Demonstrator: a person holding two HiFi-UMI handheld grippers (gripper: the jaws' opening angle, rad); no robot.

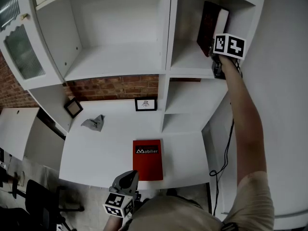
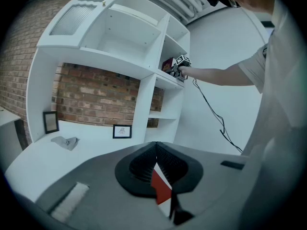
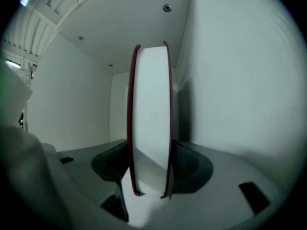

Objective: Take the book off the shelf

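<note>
A dark red book [image 1: 211, 25] with a white page block stands upright in the top right shelf compartment [image 1: 185, 61], against its right wall. My right gripper [image 1: 214, 49] is raised to it at arm's length. In the right gripper view the book [image 3: 151, 119] stands on edge between the jaws, its two red covers against the pads, so the right gripper [image 3: 149, 152] is shut on it. My left gripper [image 1: 126, 179] hangs low by the desk's front edge. Its jaws meet at the tips in the left gripper view [image 2: 154, 150], with nothing held.
A red book [image 1: 147, 160] lies flat on the white desk [image 1: 96, 153]. A grey cloth [image 1: 94, 123] and two small picture frames [image 1: 146, 104] [image 1: 73, 107] sit further back. A glass cabinet door [image 1: 21, 52] stands ajar at left. A black cable [image 1: 224, 148] hangs along the right wall.
</note>
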